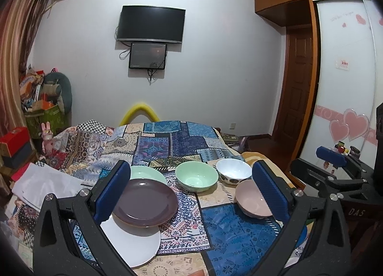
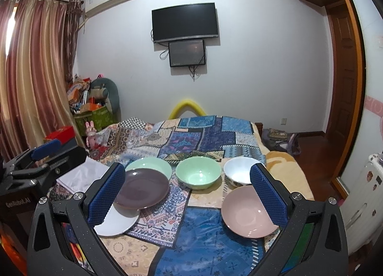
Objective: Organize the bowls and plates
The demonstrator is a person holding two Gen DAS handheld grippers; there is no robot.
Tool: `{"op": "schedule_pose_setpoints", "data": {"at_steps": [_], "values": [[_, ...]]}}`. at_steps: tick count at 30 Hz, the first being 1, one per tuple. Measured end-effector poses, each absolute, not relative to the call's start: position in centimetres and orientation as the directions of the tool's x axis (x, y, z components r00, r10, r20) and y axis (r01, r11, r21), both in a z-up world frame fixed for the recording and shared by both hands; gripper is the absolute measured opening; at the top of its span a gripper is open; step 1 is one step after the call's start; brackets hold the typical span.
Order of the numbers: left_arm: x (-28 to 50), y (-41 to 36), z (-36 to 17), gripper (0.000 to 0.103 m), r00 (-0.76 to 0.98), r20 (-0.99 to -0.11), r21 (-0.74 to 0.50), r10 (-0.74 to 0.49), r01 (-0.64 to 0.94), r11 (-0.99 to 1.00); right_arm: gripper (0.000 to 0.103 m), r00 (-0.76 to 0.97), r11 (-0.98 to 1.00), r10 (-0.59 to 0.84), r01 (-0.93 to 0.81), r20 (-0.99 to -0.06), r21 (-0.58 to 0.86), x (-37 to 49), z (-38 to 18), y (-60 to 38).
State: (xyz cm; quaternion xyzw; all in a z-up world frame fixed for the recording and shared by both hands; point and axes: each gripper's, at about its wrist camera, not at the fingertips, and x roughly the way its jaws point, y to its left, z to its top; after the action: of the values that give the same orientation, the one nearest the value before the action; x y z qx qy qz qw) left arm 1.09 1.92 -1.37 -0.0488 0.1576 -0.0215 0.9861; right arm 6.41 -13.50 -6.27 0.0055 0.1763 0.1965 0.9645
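Observation:
On the patchwork cloth, a purple plate (image 1: 146, 201) (image 2: 141, 187) lies overlapping a white plate (image 1: 134, 242) (image 2: 117, 223) in front and a pale green plate (image 1: 146, 172) (image 2: 150, 166) behind. To the right stand a green bowl (image 1: 196, 175) (image 2: 198, 175), a white bowl (image 1: 233, 170) (image 2: 239, 172) and a pink bowl (image 1: 249, 200) (image 2: 246, 211). My left gripper (image 1: 191, 164) is open above the near table edge, holding nothing. My right gripper (image 2: 187, 166) is open too and holds nothing. Each one's blue pad (image 1: 331, 156) (image 2: 45, 151) shows in the other's view.
The cloth-covered table (image 1: 239, 233) runs into a bed under a patchwork cover (image 2: 191, 137). White folded fabric (image 1: 47, 185) lies at the left. Boxes and a cluttered green bin (image 2: 95, 115) stand by the curtain. A wardrobe (image 1: 347, 84) is on the right.

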Motion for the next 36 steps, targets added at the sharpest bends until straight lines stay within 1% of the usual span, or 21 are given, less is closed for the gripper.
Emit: {"op": "schedule_pose_setpoints", "data": {"at_steps": [7, 12, 14, 15, 18, 20, 23, 24, 26, 27, 32, 36], "values": [[2.6, 4.9, -2.8, 0.103, 0.939, -0.340, -0.140, -0.054, 0.006, 0.990, 0.103, 0.831, 0.917, 0.387, -0.390, -0.400, 0.077, 8.5, -8.6, -11.4], [4.8, 8.0, -4.7, 0.103, 0.914, -0.404, -0.170, -0.047, -0.024, 0.985, 0.103, 0.788, 0.911, 0.404, -0.392, -0.465, 0.128, 10.9, -10.6, -10.1], [5.6, 9.2, -5.5, 0.101, 0.903, -0.427, -0.177, -0.048, -0.032, 0.984, 0.103, 0.772, 0.910, 0.408, -0.389, -0.488, 0.145, 11.6, -11.3, -9.8], [6.2, 10.0, -6.1, 0.098, 0.895, -0.444, -0.179, -0.043, -0.042, 0.983, 0.102, 0.759, 0.910, 0.407, -0.386, -0.507, 0.152, 12.4, -11.9, -9.4], [7.7, 11.9, -7.8, 0.085, 0.867, -0.497, -0.182, -0.034, -0.066, 0.981, 0.096, 0.728, 0.909, 0.405, -0.388, -0.554, 0.154, 13.7, -13.2, -8.5], [8.7, 13.1, -8.9, 0.084, 0.850, -0.526, -0.187, -0.033, -0.077, 0.979, 0.089, 0.704, 0.907, 0.406, -0.389, -0.583, 0.161, 14.7, -14.0, -7.9], [10.3, 15.0, -10.9, 0.077, 0.819, -0.572, -0.195, -0.038, -0.091, 0.977, 0.082, 0.671, 0.905, 0.406, -0.391, -0.621, 0.169, 15.9, -15.4, -7.1], [11.0, 15.6, -11.5, 0.076, 0.808, -0.588, -0.193, -0.038, -0.094, 0.977, 0.081, 0.655, 0.904, 0.405, -0.390, -0.638, 0.173, 16.5, -16.0, -6.8], [12.0, 16.7, -12.7, 0.071, 0.786, -0.618, -0.175, -0.020, -0.112, 0.978, 0.075, 0.632, 0.901, 0.409, -0.392, -0.659, 0.184, 17.0, -16.6, -6.4], [12.7, 17.3, -13.4, 0.068, 0.772, -0.635, -0.161, -0.003, -0.129, 0.978, 0.074, 0.617, 0.899, 0.412, -0.395, -0.671, 0.189, 17.3, -17.0, -6.1], [15.5, 19.4, -16.1, 0.058, 0.725, -0.689, -0.127, -0.001, -0.119, 0.985, 0.067, 0.569, 0.898, 0.397, -0.405, -0.720, 0.175, 19.1, -18.8, -4.5], [17.5, 21.0, -18.4, 0.044, 0.677, -0.736, -0.129, -0.014, -0.119, 0.984, 0.062, 0.538, 0.892, 0.393, -0.420, -0.746, 0.167, 20.2, -20.0, -3.3]]}}
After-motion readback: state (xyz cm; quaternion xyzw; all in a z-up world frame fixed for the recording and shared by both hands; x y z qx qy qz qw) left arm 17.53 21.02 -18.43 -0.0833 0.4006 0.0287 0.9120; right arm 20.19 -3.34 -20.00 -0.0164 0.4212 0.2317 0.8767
